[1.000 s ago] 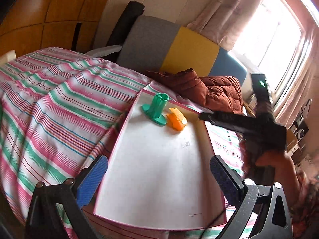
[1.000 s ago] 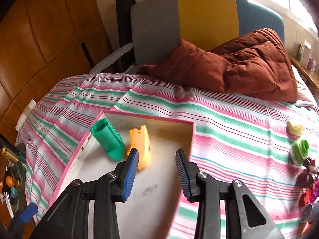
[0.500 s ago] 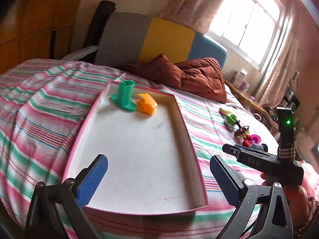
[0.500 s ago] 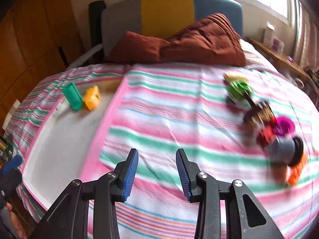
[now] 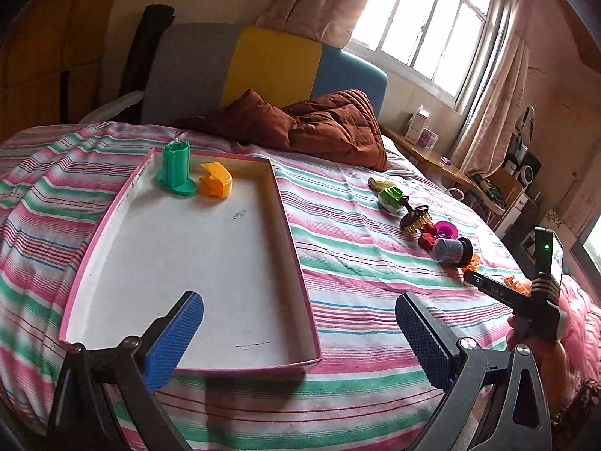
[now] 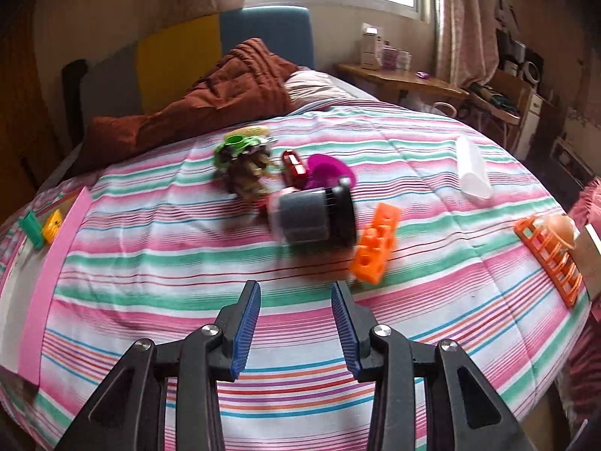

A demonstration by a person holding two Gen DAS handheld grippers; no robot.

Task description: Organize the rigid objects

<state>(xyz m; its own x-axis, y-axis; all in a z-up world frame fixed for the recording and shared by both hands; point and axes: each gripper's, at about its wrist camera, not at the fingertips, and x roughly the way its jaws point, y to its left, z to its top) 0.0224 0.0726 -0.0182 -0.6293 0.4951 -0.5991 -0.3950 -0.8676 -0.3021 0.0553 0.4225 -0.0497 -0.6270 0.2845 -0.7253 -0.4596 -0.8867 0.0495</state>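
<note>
Right wrist view has swung since a second ago: then it looked down on the tray corner with the green holder and yellow piece just ahead of the fingers, now those two sit far off at nine o'clock and a cluster of toys fills the middle. The right gripper (image 6: 295,323) hangs over the striped bedspread (image 6: 188,263) with its jaws a narrow gap apart and nothing between them. A grey cup with a black lid (image 6: 311,218) lies on its side at twelve o'clock from the fingers, near but apart, with an orange block (image 6: 375,248) just beside it at one o'clock. A red piece (image 6: 293,163), a magenta dish (image 6: 328,169) and a green toy (image 6: 238,144) lie beyond the cup; the picture is blurred there. An orange rack (image 6: 544,259) sits at three o'clock. In the left wrist view the left gripper (image 5: 298,336) is spread wide and empty over the near end of the pink-rimmed tray (image 5: 289,221), which a second ago filled the view more steeply. The tray holds the green holder (image 5: 175,167), upright, and the yellow piece (image 5: 216,180) touching it, both at its far end.
</note>
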